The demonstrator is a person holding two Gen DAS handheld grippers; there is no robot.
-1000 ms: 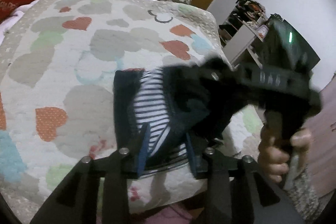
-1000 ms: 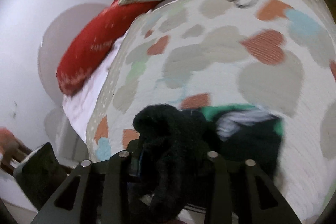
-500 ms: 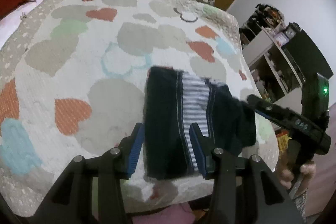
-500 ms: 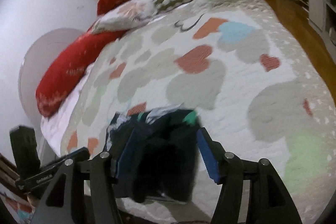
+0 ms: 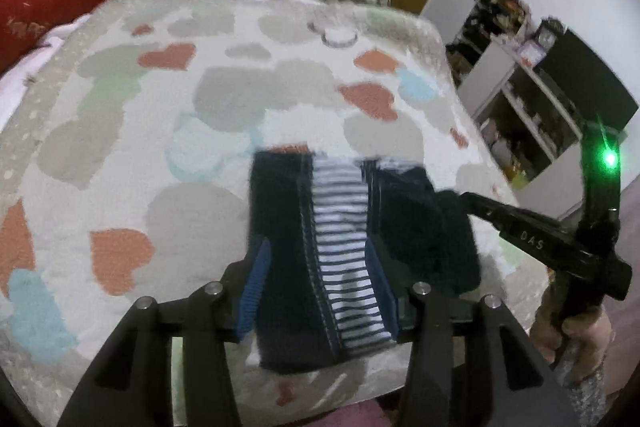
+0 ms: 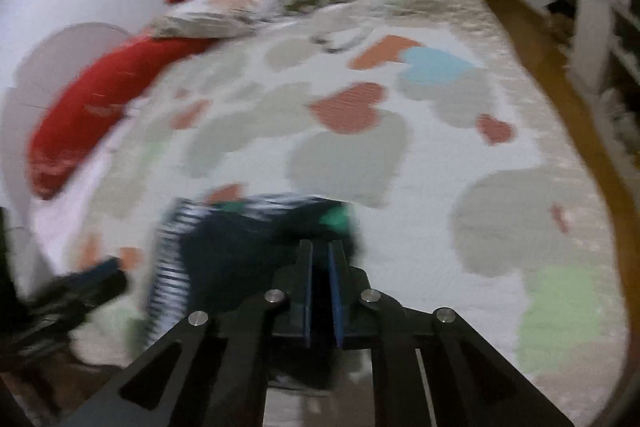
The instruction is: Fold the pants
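The pants [image 5: 352, 251], a small dark navy garment with a striped white-and-navy lining showing down the middle, are found lying on the heart-patterned quilt [image 5: 192, 155] near the front edge of the bed, already gathered into a compact, roughly rectangular bundle. The left claw [image 5: 320, 291] is seen straddling the near end of the bundle, its jaws opening, with cloth lying between the blue pads [image 5: 253, 291] but apparently not pressed by them. The right claw [image 6: 320, 291] is clenched, its pads drawn almost together; dark cloth lies directly under and beyond it, but because of blur it cannot be told whether any fabric is pinched. In the left wrist view that claw is seen reaching in from the right, its tip meeting the right side of the bundle. The fabric is judged to be soft, light and limp, perhaps fleecy: it should sag when lifted, hold no crease by itself, and drag on the textured quilt rather than slide. Little risk of damage is foreseen; the likelier fault is layers slipping apart, or the quilt being caught with them. A hold is best taken at a thick edge, through all layers, at the waistband or the folded near corners, one claw at each side, so that the bundle is kept square.
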